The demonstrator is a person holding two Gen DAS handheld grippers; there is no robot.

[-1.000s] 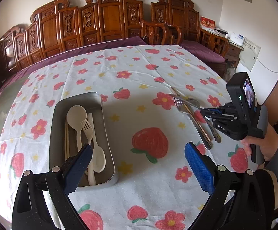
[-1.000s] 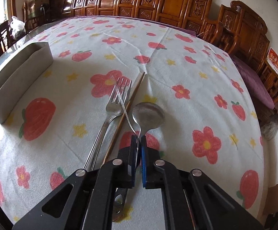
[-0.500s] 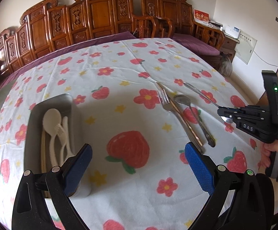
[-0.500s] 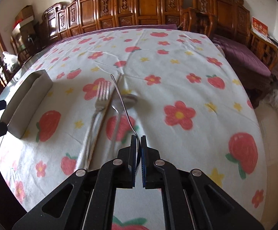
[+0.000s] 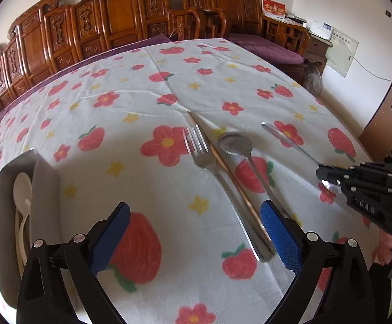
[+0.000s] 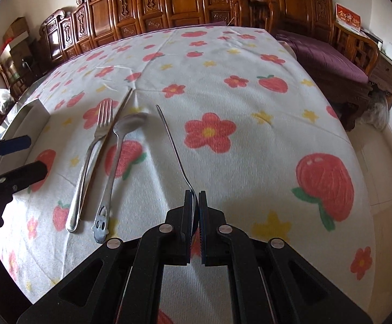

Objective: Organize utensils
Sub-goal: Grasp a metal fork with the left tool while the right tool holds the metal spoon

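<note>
My right gripper (image 6: pixel 195 193) is shut on the bowl end of a thin metal spoon (image 6: pixel 173 143). Its handle points away over the tablecloth. The same gripper (image 5: pixel 328 178) and spoon (image 5: pixel 288 141) show at the right of the left wrist view. A metal fork (image 5: pixel 217 178), a copper-coloured chopstick (image 5: pixel 223 164) and a metal spoon (image 5: pixel 239 148) lie side by side on the cloth. My left gripper (image 5: pixel 196 239) is open and empty, above the fork handle's end. A grey tray (image 5: pixel 4 216) at far left holds cream plastic utensils (image 5: pixel 21 189).
A round table (image 6: pixel 250 81) with a flower and strawberry cloth fills both views. Carved wooden chairs (image 5: pixel 120 19) line its far side. The table edge drops off at the right, near a purple-cushioned bench (image 6: pixel 328 59).
My right gripper lifted the thin spoon and carried it right, away from the fork, chopstick and spoon. My left gripper moved right, from over the tray toward the metal utensils.
</note>
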